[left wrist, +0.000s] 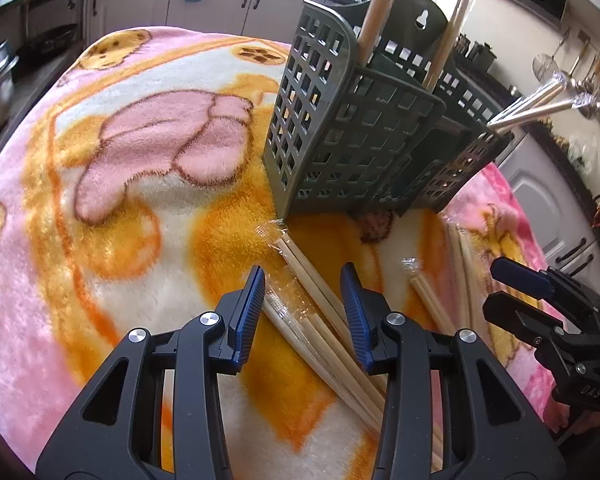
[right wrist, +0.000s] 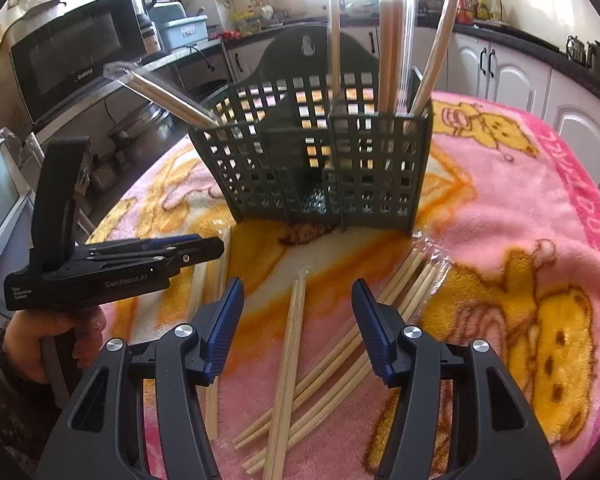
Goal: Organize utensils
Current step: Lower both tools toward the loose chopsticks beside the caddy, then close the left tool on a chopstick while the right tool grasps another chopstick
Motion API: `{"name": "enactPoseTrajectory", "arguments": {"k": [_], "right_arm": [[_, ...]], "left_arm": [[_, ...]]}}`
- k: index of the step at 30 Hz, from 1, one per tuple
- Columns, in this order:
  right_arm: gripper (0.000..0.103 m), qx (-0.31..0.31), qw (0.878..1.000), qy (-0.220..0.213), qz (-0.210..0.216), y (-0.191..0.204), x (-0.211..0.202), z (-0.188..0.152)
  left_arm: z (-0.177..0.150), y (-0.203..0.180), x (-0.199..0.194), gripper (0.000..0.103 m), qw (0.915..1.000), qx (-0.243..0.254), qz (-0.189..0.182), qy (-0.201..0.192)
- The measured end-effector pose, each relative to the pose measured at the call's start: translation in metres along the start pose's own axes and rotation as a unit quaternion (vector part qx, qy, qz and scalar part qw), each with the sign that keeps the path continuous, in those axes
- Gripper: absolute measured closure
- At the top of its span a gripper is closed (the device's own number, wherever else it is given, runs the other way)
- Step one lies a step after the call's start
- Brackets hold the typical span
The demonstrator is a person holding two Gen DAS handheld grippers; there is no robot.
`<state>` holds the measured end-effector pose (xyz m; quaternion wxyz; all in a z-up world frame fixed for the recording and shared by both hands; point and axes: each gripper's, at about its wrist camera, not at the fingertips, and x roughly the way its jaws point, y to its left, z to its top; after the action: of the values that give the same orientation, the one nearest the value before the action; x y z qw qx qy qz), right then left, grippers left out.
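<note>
Dark green perforated plastic utensil caddy (right wrist: 316,164) upright on a table under a pink and orange plush cartoon blanket (right wrist: 520,216), with cellophane-wrapped wooden chopsticks (right wrist: 392,56) upright in its compartments and one wrapped pair (right wrist: 164,94) leaning out sideways. More pale wooden chopsticks (left wrist: 320,320) loose on the blanket just before the caddy. Left gripper (left wrist: 305,300) low over these, jaws apart, sticks between them but not pinched; right gripper (right wrist: 298,316) likewise parted above a single wrapped pair (right wrist: 290,344), clamped on nothing.
</note>
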<state>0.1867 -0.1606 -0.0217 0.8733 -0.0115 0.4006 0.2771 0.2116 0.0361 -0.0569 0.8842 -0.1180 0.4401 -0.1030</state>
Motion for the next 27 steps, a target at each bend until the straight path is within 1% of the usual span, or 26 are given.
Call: {"name": "enactPoseTrajectory", "arguments": {"k": [3,5,11,17,21,22,26,27], "right_arm": [[0.049,0.002,1.0,0.011,0.001,0.0,0.009,0.001],[0.049,0.002,1.0,0.016,0.001,0.001,0.014,0.002],[0.049,0.002,1.0,0.025,0.002,0.004,0.024,0.004],[0.049,0.001,0.999,0.038,0.001,0.006,0.036,0.008],[0.049,0.004,0.999,0.049,0.002,0.006,0.046,0.013],[0.05,0.004,0.999,0.053,0.003,0.005,0.049,0.014],[0.062,0.009,0.997,0.074,0.006,0.005,0.064,0.02],[0.063,0.011,0.997,0.078,0.005,0.004,0.066,0.021]], "left_arm": [[0.002,-0.001,0.005,0.073,0.9998,0.014,0.008,0.007],[0.002,-0.001,0.008,0.08,0.9996,0.021,0.016,0.01],[0.002,0.005,0.007,0.09,0.9997,0.017,0.018,0.008],[0.001,0.014,0.004,0.098,1.0,0.001,0.004,0.002],[0.002,0.02,0.002,0.1,0.9998,-0.014,-0.011,-0.001],[0.002,0.022,0.001,0.1,0.9997,-0.018,-0.015,-0.002],[0.002,0.024,-0.005,0.101,0.9993,-0.029,-0.023,-0.012],[0.002,0.024,-0.008,0.101,0.9991,-0.031,-0.025,-0.016]]}}
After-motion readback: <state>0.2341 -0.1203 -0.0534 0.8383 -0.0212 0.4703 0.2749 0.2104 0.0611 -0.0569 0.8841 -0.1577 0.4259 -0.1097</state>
